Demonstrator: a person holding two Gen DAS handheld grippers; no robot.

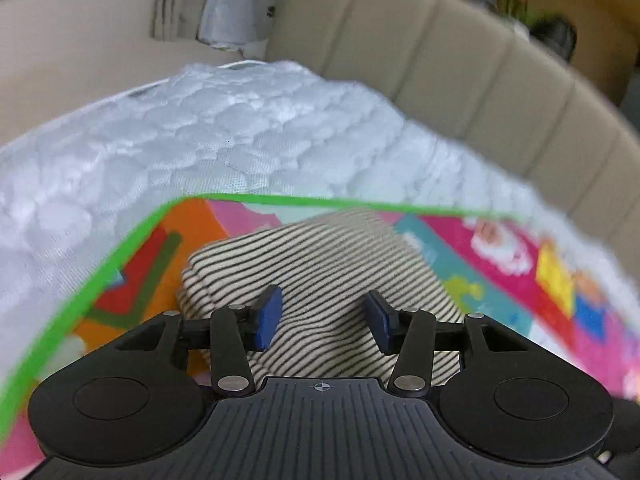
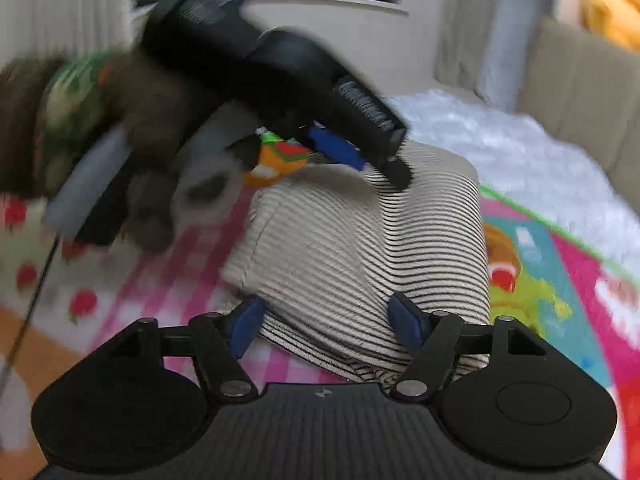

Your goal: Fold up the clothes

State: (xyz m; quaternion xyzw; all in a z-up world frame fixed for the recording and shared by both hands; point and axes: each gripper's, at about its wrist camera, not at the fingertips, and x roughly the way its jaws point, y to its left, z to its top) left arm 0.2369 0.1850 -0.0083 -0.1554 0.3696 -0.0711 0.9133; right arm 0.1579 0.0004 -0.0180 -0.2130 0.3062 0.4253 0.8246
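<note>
Striped garment (image 2: 360, 256), cream w/ thin black lines, sits folded in a thick bundle on the bright cartoon play mat (image 2: 560, 280), centre of both views. Right gripper (image 2: 326, 322) hangs just over its near edge, fingers spread wide either side of the cloth, gripping nothing. Left gripper (image 1: 322, 314) is over the same bundle, fingers about half open, blue pads (image 1: 269, 316) clear of the fabric. In the right view it comes in from upper left, blurred, held by a hand (image 2: 132, 120) w/ a patterned sleeve. White quilted cover (image 1: 180, 136) lies past the mat's green edge; beige padded wall (image 1: 460, 80) behind.
</note>
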